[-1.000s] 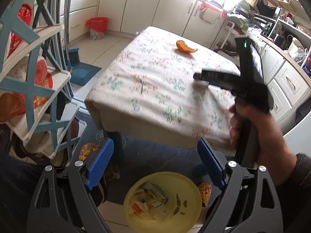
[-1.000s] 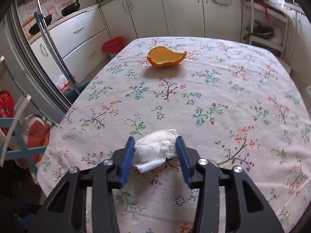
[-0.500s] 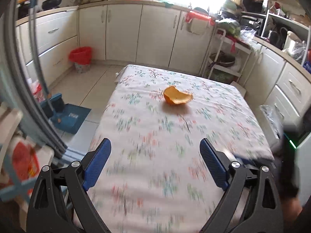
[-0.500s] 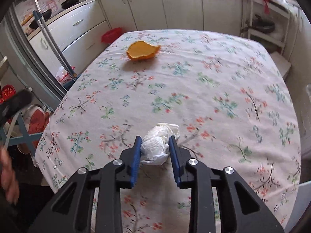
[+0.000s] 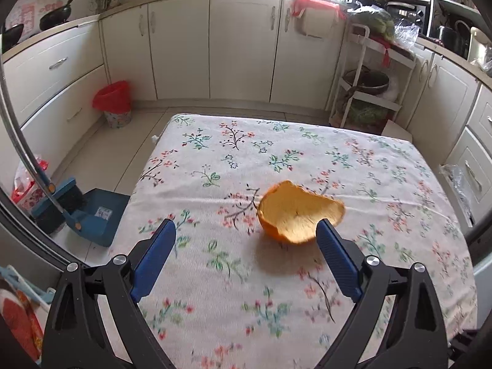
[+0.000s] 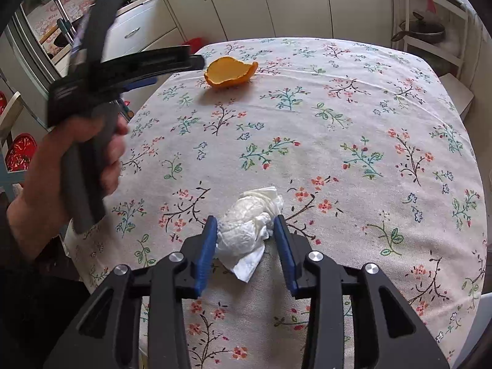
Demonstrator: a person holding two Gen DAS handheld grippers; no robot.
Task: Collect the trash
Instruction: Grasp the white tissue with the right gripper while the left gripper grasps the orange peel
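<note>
Collecting trash, our right gripper (image 6: 244, 243) jaws are opening around the tissue (image 6: 249, 227); left gripper (image 5: 246, 261), released, should straddle the orange peel (image 5: 298, 215) before clenching.

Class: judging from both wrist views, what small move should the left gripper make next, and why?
Probably ease the left gripper forward and rightward, then close: the orange peel sits off-centre between its wide-open fingers, against the right one.

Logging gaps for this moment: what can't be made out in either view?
Left wrist view: part of the orange peel, behind a finger of the left tool.
Right wrist view: right tool, jaws opening around the tissue; pad contact unclear.
Right wrist view: left tool's fingertips, motion-blurred.
</note>
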